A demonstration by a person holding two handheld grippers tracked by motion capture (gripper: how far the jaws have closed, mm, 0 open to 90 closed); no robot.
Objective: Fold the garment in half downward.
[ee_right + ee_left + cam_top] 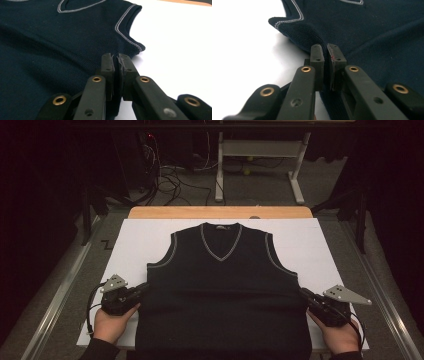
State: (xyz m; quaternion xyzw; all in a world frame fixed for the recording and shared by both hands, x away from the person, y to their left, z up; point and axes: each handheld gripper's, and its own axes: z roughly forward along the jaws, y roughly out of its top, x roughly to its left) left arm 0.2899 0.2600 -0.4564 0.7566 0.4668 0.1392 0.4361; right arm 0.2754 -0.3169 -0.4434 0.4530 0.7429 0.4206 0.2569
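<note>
In the high view, a dark sleeveless vest (222,290) is lying flat across the centre of a white board (137,235), its V-neck toward the top of the frame. The left gripper (144,289) and right gripper (303,293) are meeting its side edges at mid-frame. In the left gripper view, the jaws are clenching the vest's side seam just below the armhole. In the right gripper view, the jaws are pinching the opposite seam likewise. The step looks like gripping for a fold (a judgement); next, both hands would need lifting together, evenly
</note>
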